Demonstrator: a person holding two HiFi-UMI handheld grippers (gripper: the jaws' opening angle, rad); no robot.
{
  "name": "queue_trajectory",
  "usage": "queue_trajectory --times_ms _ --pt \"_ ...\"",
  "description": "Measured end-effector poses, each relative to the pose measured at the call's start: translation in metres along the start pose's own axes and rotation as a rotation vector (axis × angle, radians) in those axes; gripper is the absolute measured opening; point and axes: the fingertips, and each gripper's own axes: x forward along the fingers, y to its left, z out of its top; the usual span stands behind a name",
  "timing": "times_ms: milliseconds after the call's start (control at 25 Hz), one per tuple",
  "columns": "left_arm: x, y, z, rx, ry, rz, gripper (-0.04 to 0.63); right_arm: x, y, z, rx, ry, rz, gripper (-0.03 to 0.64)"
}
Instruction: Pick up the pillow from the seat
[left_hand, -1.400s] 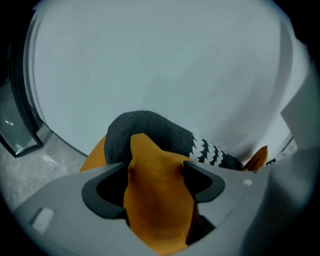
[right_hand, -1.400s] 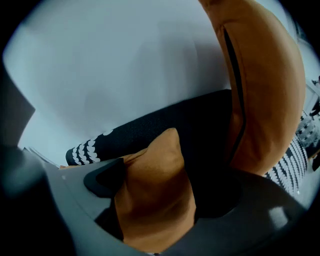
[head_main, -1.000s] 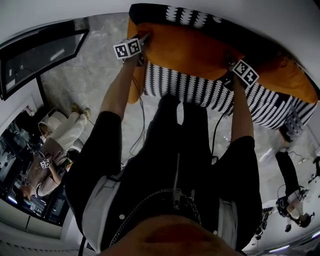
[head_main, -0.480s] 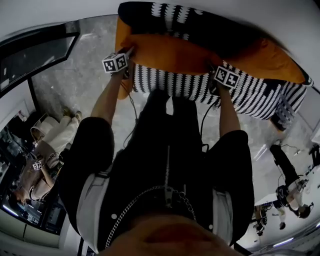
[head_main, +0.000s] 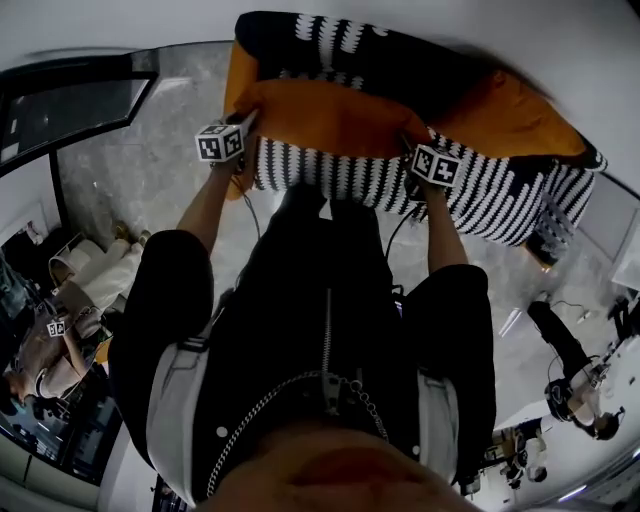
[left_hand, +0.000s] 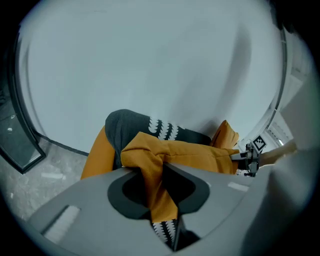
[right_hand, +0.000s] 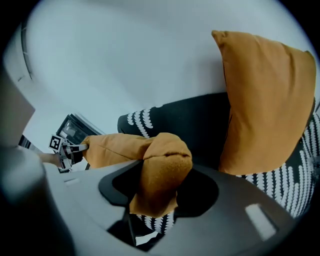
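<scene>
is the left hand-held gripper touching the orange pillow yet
Touching. The left gripper view shows the left hand-held gripper closing its jaws on a corner of the orange pillow, with the fabric bunched between them.

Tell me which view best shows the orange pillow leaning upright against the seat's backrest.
The right gripper view: the upright pillow fills its right side, with its face and top corner clear. The head view shows that pillow small and foreshortened from above. The left gripper view catches only one corner of it.
</scene>
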Motion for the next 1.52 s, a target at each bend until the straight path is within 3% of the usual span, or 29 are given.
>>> queue_trajectory --times_ms 280,520,800,1240,1520 --pt "-0.05 -0.043 0.042 0.027 -0.17 -0.022 0.077 -0.057 0.026 0.051 -0.068 -0.134 -0.001 0.195" --pt "-0.103 -0.089 0.105 0.072 -0.359 -0.039 0.074 -0.12 0.049 0.102 -0.106 -0.248 -0.025 0.192" --pt "-0.151 -0.132 0.165 0.186 -0.507 -0.035 0.071 -0.175 0.068 0.134 -0.117 -0.386 0.014 0.187" --pt "-0.219 -0.18 0.222 0.334 -0.672 0.01 0.066 -0.261 0.11 0.181 -0.21 -0.621 -0.012 0.173" --pt "-0.239 -0.208 0.226 0.335 -0.722 0.001 0.064 -0.295 0.113 0.183 -0.236 -0.681 -0.034 0.146"
